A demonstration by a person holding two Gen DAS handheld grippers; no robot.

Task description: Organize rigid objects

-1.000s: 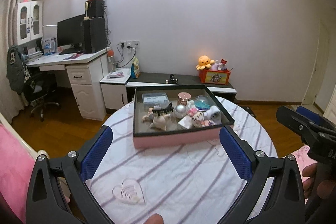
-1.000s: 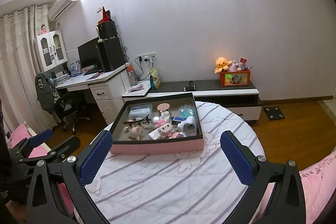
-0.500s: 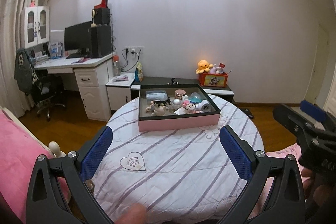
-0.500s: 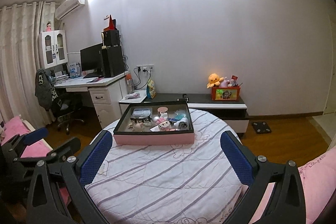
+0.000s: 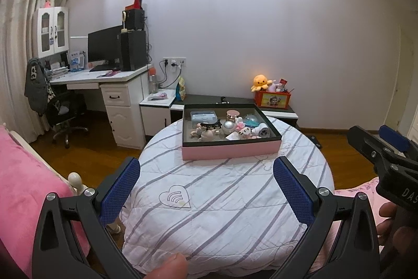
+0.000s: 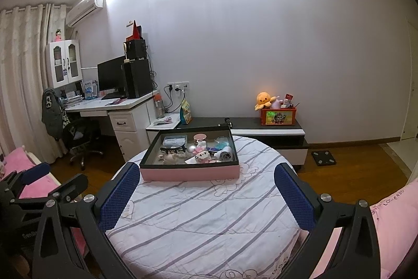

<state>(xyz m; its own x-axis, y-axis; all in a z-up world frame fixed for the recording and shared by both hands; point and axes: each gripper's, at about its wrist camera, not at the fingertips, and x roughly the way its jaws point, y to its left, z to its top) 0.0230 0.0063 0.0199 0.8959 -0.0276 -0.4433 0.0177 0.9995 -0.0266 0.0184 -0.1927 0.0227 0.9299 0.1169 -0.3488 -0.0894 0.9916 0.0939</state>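
Nearest the lens in the left wrist view, the left tool [image 5: 206, 190] stands with its jaws spread wide and empty, black angular arms ending in blue pads [image 5: 118, 190] of knurled rubber; a blurred fingertip [image 5: 169, 266] shows at the bottom edge. At the right edge the right tool [image 5: 384, 145] juts in, matte black with a blue tip, held by a hand [image 5: 392, 221]. Seen from its own camera, the right tool [image 6: 207, 196] is likewise agape with nothing between its textured blue pads [image 6: 294, 196].

Below both lies a round surface [image 5: 235, 200] under a quilted white cloth with grey-violet stripes and a stitched heart motif [image 5: 175, 196]. On its far half sits a shallow rectangular tray [image 5: 231, 151], pink-walled outside and dark inside. It holds the rigid things in a loose clutter: a clear lidded plastic box [image 5: 203, 116], a round rose-gold-capped jar [image 5: 232, 113], a shiny silver ball [image 5: 229, 125], a teal translucent dome [image 5: 251, 120], a white cylinder [image 5: 262, 131] on its side, and small pink-and-white figurines [image 5: 244, 132].

Pink plush bedding [image 5: 23, 190] flanks the left. Beyond are wood flooring, a white desk [image 5: 115, 85] with a black monitor [image 5: 104, 45], a low black-topped cabinet [image 6: 269, 124] and an orange octopus plush [image 5: 261, 81].
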